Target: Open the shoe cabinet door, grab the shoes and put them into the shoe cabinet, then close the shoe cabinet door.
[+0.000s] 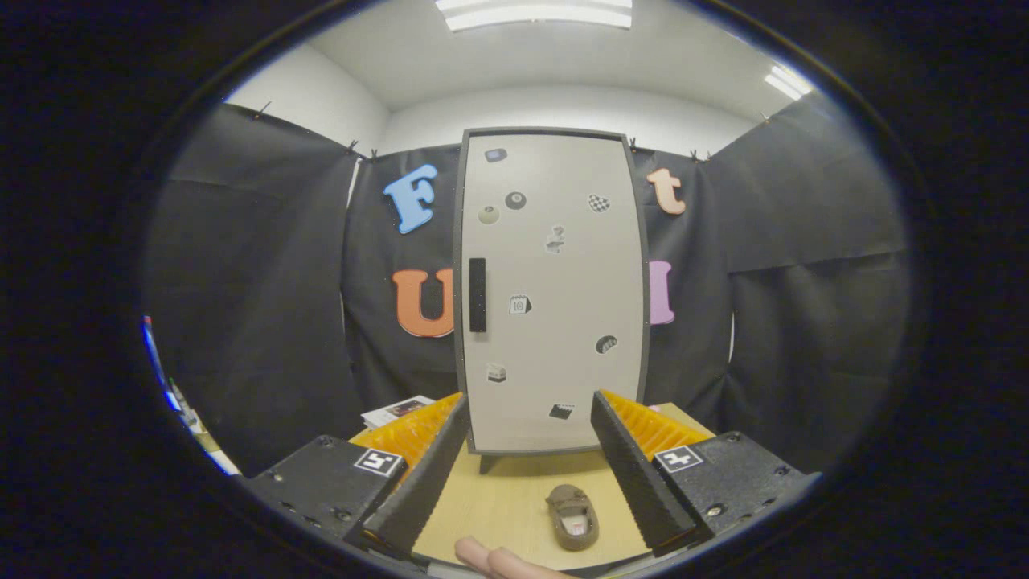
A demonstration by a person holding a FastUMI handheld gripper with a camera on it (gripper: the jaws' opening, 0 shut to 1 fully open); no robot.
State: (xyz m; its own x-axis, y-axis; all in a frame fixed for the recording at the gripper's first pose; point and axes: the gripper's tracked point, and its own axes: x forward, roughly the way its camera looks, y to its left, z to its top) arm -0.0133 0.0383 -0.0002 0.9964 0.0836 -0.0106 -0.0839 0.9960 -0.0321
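Note:
A tall pale shoe cabinet (553, 289) stands on the wooden table (498, 498) straight ahead, beyond the fingers. Its door is shut, dotted with several small stickers, and carries a dark vertical handle (477, 295) near its left edge. A small brown shoe (573, 517) lies on the table between the fingers, nearer the right one, toe pointing toward the cabinet. My gripper (530, 418) is open, with nothing held between its fingers (426, 474).
A person's fingertips (498, 560) rest at the table's near edge, just left of the shoe. A small printed booklet (395, 411) lies on the table behind the left finger. Black cloth walls close in the booth on all sides.

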